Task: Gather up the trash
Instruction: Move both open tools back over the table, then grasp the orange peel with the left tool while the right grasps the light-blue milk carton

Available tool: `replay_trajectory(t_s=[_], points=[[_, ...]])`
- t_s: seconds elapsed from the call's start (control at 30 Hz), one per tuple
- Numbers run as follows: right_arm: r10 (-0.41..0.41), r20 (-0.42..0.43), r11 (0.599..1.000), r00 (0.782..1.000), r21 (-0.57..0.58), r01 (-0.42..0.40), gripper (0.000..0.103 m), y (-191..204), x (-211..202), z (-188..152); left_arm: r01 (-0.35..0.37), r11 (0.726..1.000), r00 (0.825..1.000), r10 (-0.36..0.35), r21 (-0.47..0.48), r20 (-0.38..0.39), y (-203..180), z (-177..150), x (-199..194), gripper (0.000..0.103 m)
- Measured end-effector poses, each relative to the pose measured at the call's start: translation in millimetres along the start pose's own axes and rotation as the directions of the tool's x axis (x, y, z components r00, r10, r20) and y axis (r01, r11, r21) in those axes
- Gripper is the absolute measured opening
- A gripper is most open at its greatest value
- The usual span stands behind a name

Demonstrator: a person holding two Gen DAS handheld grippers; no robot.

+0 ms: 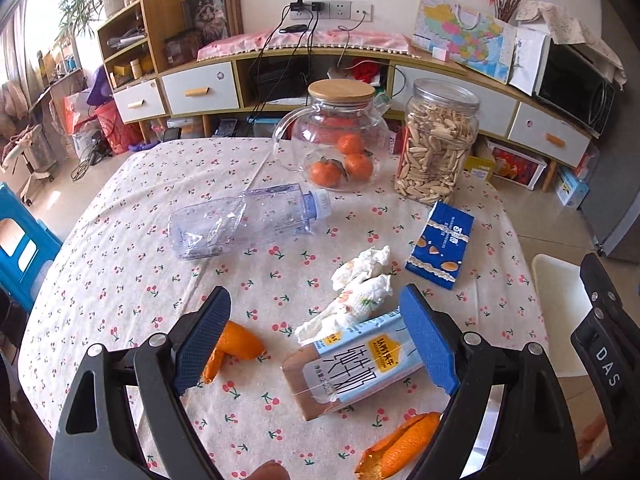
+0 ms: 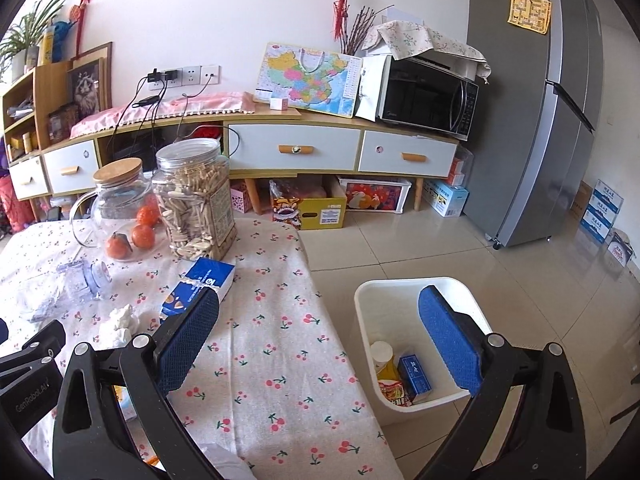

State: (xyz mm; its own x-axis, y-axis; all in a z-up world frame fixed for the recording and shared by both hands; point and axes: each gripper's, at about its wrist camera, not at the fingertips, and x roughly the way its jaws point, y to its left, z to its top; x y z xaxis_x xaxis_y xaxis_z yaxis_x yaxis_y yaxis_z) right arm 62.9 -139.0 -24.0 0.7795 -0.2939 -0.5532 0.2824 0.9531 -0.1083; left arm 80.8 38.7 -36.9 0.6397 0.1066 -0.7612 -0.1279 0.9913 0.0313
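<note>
My left gripper (image 1: 316, 340) hangs open over the cherry-print table (image 1: 120, 280). Between its blue pads lie a light-blue milk carton (image 1: 352, 364) on its side and a crumpled tissue (image 1: 352, 292); neither pad touches them. One orange peel (image 1: 236, 348) lies beside the left pad, and another orange peel (image 1: 404, 444) sits near the right finger. A crushed clear bottle (image 1: 244, 220) lies farther back. My right gripper (image 2: 318, 340) is open and holds nothing, straddling the table edge and a white bin (image 2: 404, 281) on the floor that holds several pieces of trash.
A blue snack box (image 1: 440, 244), a glass teapot with oranges (image 1: 340, 140) and a jar of seeds (image 1: 436, 140) stand at the table's back. A low cabinet (image 2: 296, 148), a microwave (image 2: 428, 100) and a fridge (image 2: 532, 120) line the wall. A blue stool (image 1: 24, 240) stands to the left.
</note>
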Motion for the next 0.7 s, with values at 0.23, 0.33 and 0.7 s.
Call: replay_trajectory(t_s=[0.23,0.33,0.7], points=[[0.059,-0.022,0.998,0.998,-0.025,-0.06,0.096,28,2,-2,-0.081,0.992,0.99,0.069,-0.094,-0.124,53,-10,33,0.084],[0.072,-0.051,0.996,0.996,-0.052,-0.074,0.096,36,7,-5,-0.093,0.978,0.977,0.053,-0.186,-0.208,76,-13,52,0.084],[0.239,-0.283,0.97,0.929,0.04,-0.238,0.096,40,32,-15,-0.086,0.921,0.931,-0.061,-0.381,-0.359,97,-26,92,0.082]])
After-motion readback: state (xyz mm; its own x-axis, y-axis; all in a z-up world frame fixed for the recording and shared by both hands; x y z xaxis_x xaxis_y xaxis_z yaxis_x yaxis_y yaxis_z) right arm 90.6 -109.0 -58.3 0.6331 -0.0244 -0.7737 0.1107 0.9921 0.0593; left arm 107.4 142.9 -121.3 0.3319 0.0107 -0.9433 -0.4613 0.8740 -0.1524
